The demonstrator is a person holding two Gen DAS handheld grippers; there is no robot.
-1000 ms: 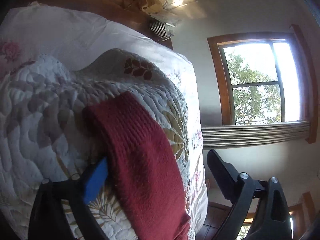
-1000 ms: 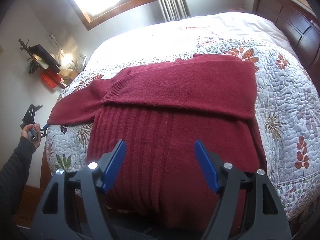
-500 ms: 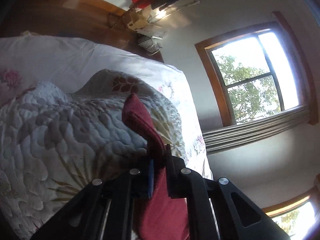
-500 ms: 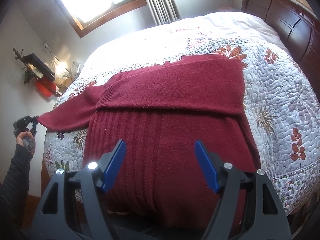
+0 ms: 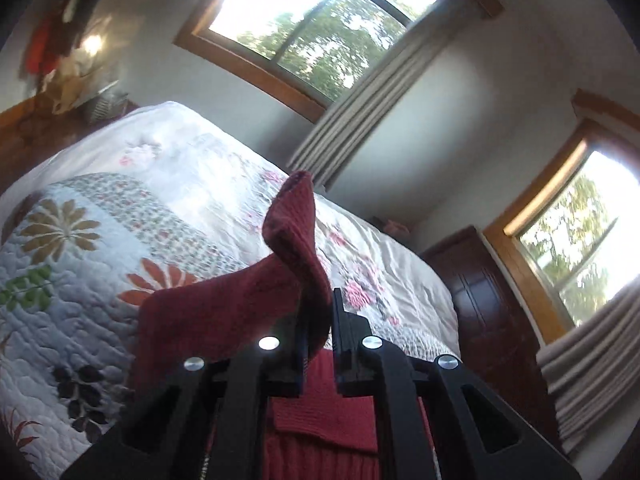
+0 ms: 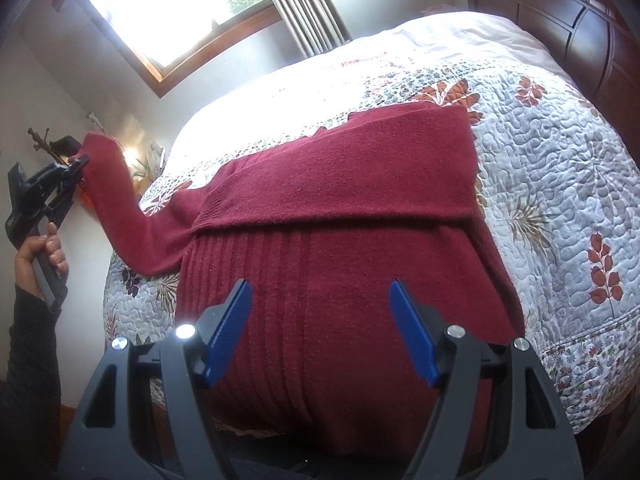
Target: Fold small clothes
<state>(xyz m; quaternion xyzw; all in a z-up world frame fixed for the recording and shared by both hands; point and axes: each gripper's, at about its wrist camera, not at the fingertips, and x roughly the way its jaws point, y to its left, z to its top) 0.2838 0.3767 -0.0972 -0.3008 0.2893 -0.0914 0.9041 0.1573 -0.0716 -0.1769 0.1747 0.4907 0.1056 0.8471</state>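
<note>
A dark red knit sweater (image 6: 332, 216) lies on the quilted bed (image 6: 560, 168), its upper part folded across the ribbed body. My left gripper (image 5: 318, 328) is shut on the cuff of the left sleeve (image 5: 296, 216), which stands up past the fingertips. In the right wrist view that left gripper (image 6: 78, 162) holds the sleeve (image 6: 120, 208) lifted off the bed at the far left, gripped by a hand (image 6: 42, 248). My right gripper (image 6: 320, 320) hovers open over the sweater's lower hem, touching nothing.
The floral quilt (image 5: 100, 248) covers the bed up to a dark wooden headboard (image 6: 560, 20). Windows (image 5: 316, 28) with grey curtains (image 5: 360, 112) line the walls. A dark wooden dresser (image 5: 480, 308) stands beyond the bed. Hanging items (image 6: 44, 144) sit on the left wall.
My left gripper shut on the sleeve cuff, then lifted and swung it up off the bed's left edge. The right gripper stayed open and edged slightly closer to the sweater.
</note>
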